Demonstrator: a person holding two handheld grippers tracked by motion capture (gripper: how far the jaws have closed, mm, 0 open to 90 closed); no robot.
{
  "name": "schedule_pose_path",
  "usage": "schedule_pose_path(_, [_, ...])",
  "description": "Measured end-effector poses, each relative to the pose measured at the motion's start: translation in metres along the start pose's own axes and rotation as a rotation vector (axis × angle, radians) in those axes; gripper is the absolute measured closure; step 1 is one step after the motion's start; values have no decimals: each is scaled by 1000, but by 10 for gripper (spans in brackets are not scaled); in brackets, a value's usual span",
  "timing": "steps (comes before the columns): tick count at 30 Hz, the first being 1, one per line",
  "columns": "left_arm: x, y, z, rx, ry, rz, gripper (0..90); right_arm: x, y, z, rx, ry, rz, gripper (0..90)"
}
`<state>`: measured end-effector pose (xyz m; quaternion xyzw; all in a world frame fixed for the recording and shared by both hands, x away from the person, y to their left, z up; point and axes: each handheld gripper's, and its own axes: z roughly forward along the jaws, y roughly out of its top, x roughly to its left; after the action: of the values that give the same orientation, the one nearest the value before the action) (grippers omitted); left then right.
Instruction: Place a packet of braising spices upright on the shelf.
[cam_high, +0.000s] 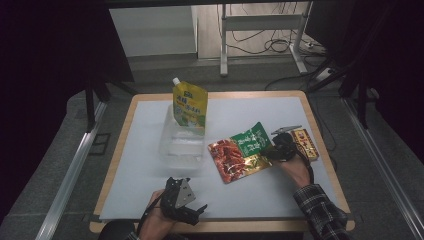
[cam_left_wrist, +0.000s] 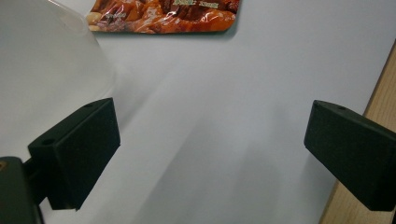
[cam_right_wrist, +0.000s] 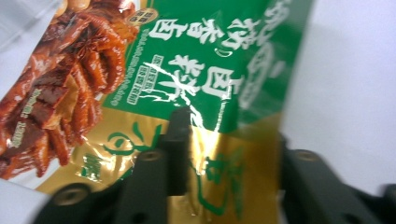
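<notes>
- Right tongs (cam_high: 272, 149) sit at about 4 o'clock on the tabletop (cam_high: 280, 107), clamped on the edge of the snack packet (cam_high: 240, 152). In the right gripper view the jaws close over its gold corner (cam_right_wrist: 224, 172).
- The packet lies flat near the middle, just right of the clear bin (cam_high: 181, 145).
- Left tongs (cam_high: 192, 207) rest at 6 o'clock, jaws spread wide, nothing between them.
- Risk as I see it: that foil looks slick and the grip is only on a corner, so a quick lift could let it slide out or flop and tear.
- It could also bump the small red box (cam_high: 306, 144) right beside the hand.
- The bin looks empty; a yellow pouch (cam_high: 189, 106) with a white cap stands at its far end, inside or behind I can't tell.
</notes>
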<state>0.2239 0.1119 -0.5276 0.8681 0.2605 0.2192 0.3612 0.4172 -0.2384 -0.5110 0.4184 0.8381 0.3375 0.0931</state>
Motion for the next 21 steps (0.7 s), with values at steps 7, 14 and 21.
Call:
schedule_pose_path(7, [0,0,0,0,1,0,35,2,2,-4,4,-15,8,885])
schedule_pose_path(14, [0,0,0,3,3,2,36,2,4,-10,-18,5,-7,886])
schedule_pose_path(21, [0,0,0,4,5,3,37,6,9,-21,-65,11,-12,889])
